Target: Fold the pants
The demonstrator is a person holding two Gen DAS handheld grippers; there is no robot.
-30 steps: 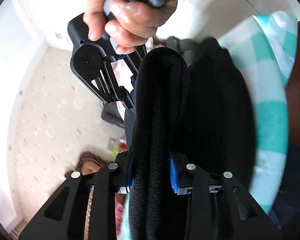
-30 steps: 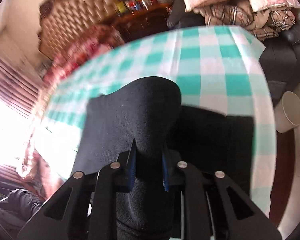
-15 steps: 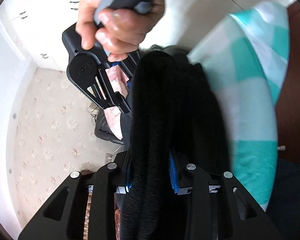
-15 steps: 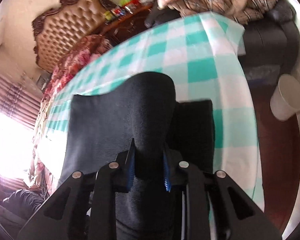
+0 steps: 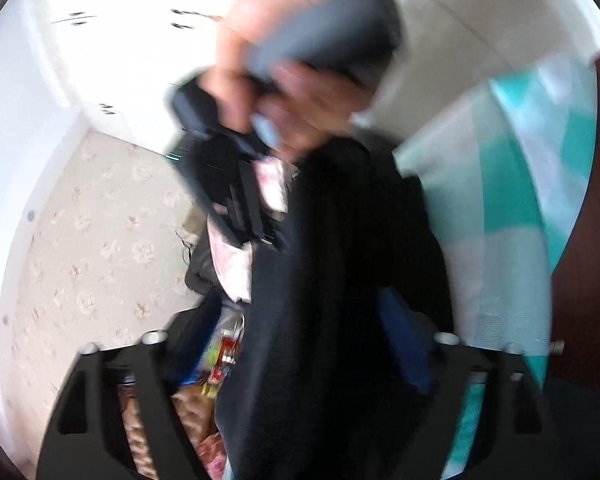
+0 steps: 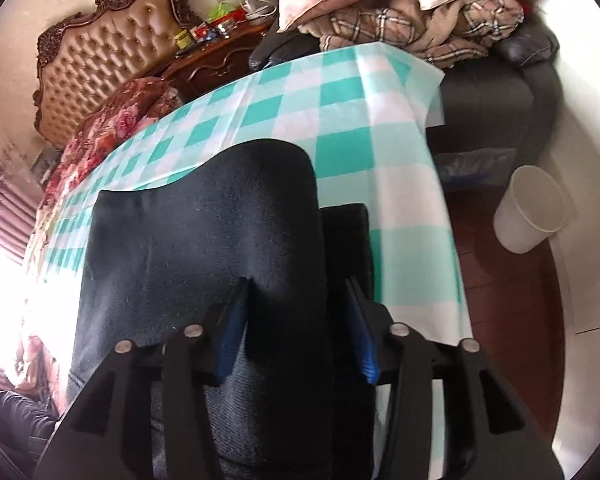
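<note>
Now both sets of jaws are opening with the black pants (image 6: pixel 204 240) still between them. The right gripper (image 6: pixel 296 328) has its blue pads spread clear of the raised fold, which runs straight ahead along its fingers onto the teal checked tablecloth (image 6: pixel 340 120). The left gripper (image 5: pixel 300 344), blurred, stands wide around the hanging cloth near the tablecloth's edge. Letting go should drop the fold onto the pants below.

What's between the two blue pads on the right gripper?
A fold of the black pants, seen in the right wrist view; the right gripper is opening off it.
</note>
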